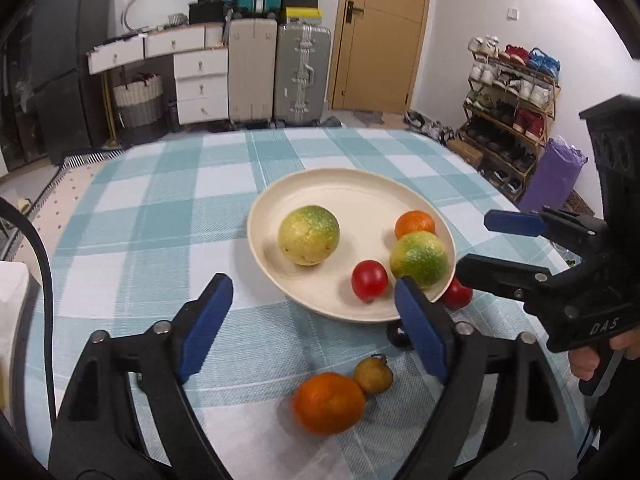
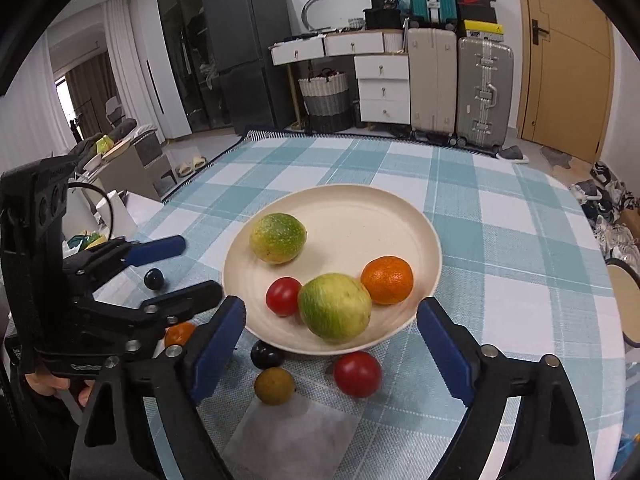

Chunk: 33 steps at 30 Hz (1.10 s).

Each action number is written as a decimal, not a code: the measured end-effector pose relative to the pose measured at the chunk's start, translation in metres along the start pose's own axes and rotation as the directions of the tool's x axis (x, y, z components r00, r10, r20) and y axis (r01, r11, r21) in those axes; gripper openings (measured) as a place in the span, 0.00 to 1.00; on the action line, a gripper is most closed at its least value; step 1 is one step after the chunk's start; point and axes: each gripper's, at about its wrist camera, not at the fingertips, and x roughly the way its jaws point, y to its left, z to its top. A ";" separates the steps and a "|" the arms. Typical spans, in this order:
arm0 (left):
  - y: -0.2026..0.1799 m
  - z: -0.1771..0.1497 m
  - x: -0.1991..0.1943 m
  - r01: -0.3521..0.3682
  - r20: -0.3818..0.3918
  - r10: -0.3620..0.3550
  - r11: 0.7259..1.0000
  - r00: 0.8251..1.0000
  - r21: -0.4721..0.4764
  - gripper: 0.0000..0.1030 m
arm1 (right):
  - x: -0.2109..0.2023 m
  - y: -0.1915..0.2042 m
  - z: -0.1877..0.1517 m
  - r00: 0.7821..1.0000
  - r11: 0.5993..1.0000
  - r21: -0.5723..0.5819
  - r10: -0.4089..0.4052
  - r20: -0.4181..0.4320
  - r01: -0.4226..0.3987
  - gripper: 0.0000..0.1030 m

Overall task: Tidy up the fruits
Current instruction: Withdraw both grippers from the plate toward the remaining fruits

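A cream plate (image 1: 352,192) (image 2: 380,216) on the checked tablecloth holds two green-yellow fruits (image 1: 309,235) (image 1: 418,258), an orange (image 1: 414,224) and a red tomato (image 1: 369,281). On the cloth in front lie an orange (image 1: 329,402), a brown fruit (image 1: 373,374) (image 2: 274,385), a dark plum (image 2: 266,354), a red tomato (image 2: 357,373) and a dark ball (image 2: 154,279). My left gripper (image 1: 316,328) is open and empty above the loose orange. My right gripper (image 2: 332,356) is open and empty at the plate's near rim.
The checked tablecloth (image 1: 160,184) covers the table. Suitcases (image 1: 302,76), white drawers (image 1: 200,80) and a shoe rack (image 1: 508,120) stand beyond the far edge. A round stool (image 2: 624,304) is at the right side.
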 end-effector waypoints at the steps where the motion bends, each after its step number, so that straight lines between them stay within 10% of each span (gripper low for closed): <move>1: 0.000 -0.001 -0.008 -0.004 0.011 0.004 1.000 1.000 0.003 0.81 | -0.003 0.001 -0.001 1.000 1.000 0.003 -0.007 0.001 0.007 0.94; 5: 0.002 -0.009 -0.036 -0.012 0.043 0.012 1.000 0.999 -0.003 0.99 | -0.016 0.002 -0.009 0.999 0.998 0.015 -0.053 0.006 0.053 1.00; 33: -0.009 -0.048 -0.032 -0.021 -0.032 0.023 0.998 0.999 0.056 0.99 | -0.010 -0.002 -0.055 0.997 0.996 0.082 0.033 -0.068 -0.028 1.00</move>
